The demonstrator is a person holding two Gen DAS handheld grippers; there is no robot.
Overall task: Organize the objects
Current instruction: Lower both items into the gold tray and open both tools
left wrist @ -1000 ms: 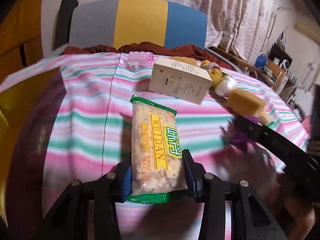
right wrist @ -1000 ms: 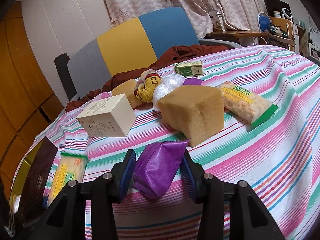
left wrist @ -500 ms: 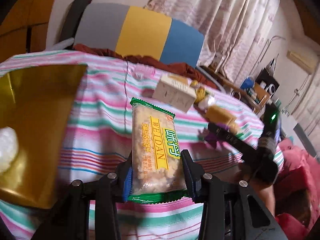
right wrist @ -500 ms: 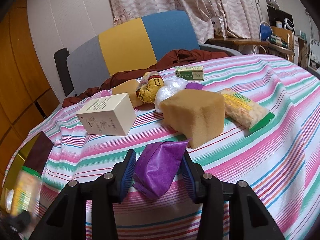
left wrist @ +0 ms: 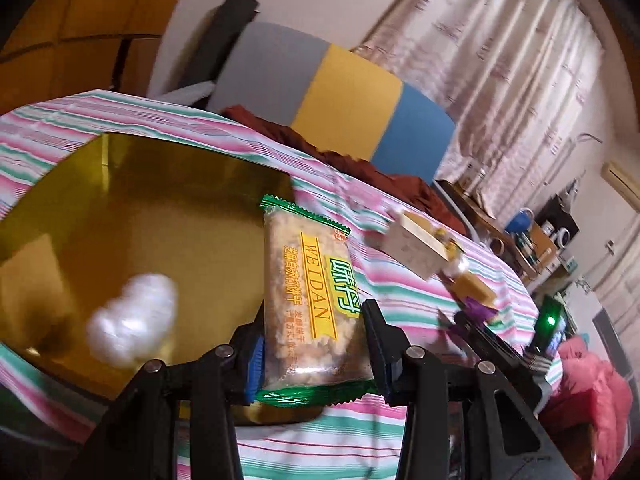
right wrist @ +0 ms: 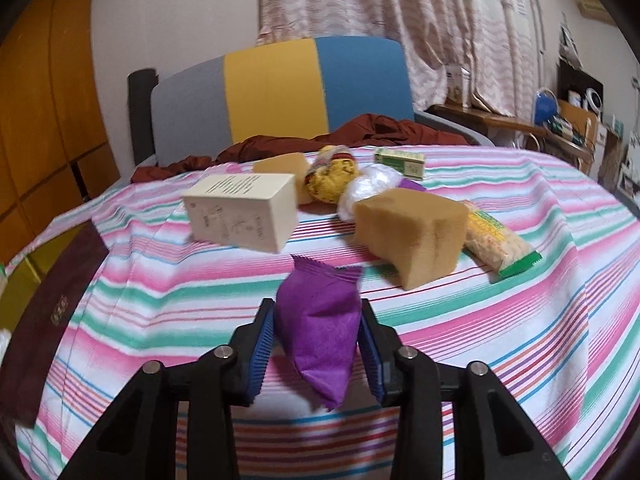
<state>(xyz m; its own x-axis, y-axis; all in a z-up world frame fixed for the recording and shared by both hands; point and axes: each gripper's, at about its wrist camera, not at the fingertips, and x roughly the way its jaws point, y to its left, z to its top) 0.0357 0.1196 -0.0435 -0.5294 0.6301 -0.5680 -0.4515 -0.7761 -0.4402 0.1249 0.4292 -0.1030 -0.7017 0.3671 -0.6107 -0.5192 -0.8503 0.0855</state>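
Striped tablecloth [right wrist: 500, 320] covers whole table; tri-colour chair back [right wrist: 276, 96] behind it, both views.

Gold tray [left wrist: 132, 216] now fills left half of L wrist view. 1 s ago it was only a sliver at the frame edge, so L view has swung over it. White fluffy ball [left wrist: 134, 326] sits in tray, blurred.

Sponge block [right wrist: 412, 236] and cream box [right wrist: 244, 210] sit mid-table in R view, apart; the R view has turned a bit since 1 s ago.

Left gripper [left wrist: 312, 350]: clamped on WEIDAN snack pack [left wrist: 310, 300], same grip as 1 s ago. Pack upright between jaws, lower third pinched, top sticks out over tray's near-right rim.

Right gripper [right wrist: 316, 344]: jaws closing, pads pressing purple pouch [right wrist: 318, 328]. Pouch now narrower, upright and squeezed vs 1 s ago, when it lay slanted and looser. Its top corner pokes ahead of jaws, bottom tip hangs below pads.

Second snack pack [right wrist: 498, 242] lies just right of sponge, touching or nearly.
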